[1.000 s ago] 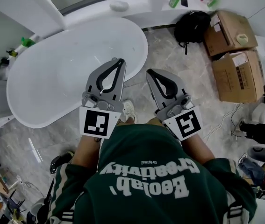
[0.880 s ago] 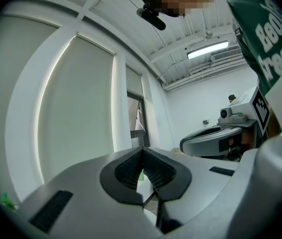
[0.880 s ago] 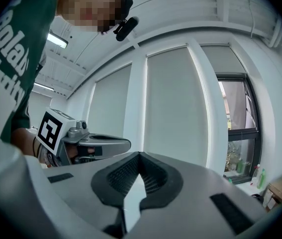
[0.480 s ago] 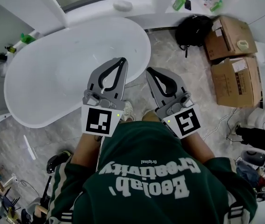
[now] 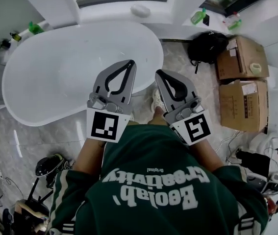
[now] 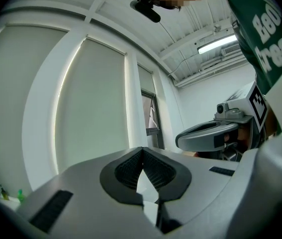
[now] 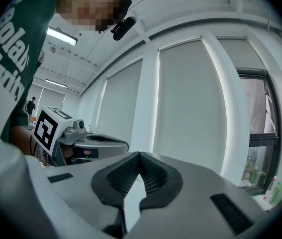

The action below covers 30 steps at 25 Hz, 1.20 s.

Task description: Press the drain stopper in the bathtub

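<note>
Ahead and leftward lies the white bathtub [image 5: 55, 72]; the left claw [image 5: 129, 62], nearer, overlaps its rim; the right claw [image 5: 159, 73] sits beside; both are closed and empty; no stopper shows.

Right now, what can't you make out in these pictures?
- Drain stopper: head view, not discernible in the white bathtub; the left gripper covers part of the basin.
- Both gripper views: aimed up at windows, so the bathtub is out of frame.
- Green bottle: head view, too small to read.
</note>
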Motion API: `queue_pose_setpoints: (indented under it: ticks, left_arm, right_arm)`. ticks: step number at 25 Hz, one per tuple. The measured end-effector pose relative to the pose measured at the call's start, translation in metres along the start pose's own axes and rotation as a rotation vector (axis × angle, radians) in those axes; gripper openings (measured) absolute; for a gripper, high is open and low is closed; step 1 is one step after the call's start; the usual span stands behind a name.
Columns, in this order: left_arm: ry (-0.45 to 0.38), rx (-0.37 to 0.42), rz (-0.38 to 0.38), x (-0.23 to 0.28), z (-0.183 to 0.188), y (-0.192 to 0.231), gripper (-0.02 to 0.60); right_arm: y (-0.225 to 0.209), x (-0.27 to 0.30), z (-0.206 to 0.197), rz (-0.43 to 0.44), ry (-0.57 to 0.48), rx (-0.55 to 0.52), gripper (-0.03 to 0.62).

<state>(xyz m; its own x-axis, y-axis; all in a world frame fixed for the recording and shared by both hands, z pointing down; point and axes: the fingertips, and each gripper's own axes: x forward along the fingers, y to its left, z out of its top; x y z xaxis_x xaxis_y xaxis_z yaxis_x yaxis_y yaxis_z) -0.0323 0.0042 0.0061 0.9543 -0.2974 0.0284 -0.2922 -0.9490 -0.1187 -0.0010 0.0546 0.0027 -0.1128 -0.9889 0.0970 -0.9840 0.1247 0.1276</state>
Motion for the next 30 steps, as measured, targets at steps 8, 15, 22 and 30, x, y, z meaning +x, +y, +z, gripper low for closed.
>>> queue_pose_setpoints:
  ticks: [8, 15, 22, 30]
  left_arm:
    - [0.01, 0.022, 0.125, 0.012, -0.012, 0.022, 0.008]
    - [0.084, 0.013, 0.315, 0.048, -0.025, 0.044, 0.008]
    - [0.112, -0.089, 0.456, 0.111, -0.028, 0.049, 0.008]
    - [0.147, -0.033, 0.525, 0.146, -0.019, 0.047, 0.008]
  right_arm:
    - [0.002, 0.037, -0.005, 0.134, -0.035, -0.051, 0.009]
    - [-0.05, 0.067, -0.015, 0.282, -0.07, -0.033, 0.009]
    - [-0.096, 0.095, -0.024, 0.466, -0.065, 0.022, 0.009]
    - [-0.121, 0.102, -0.032, 0.572, -0.056, 0.04, 0.009]
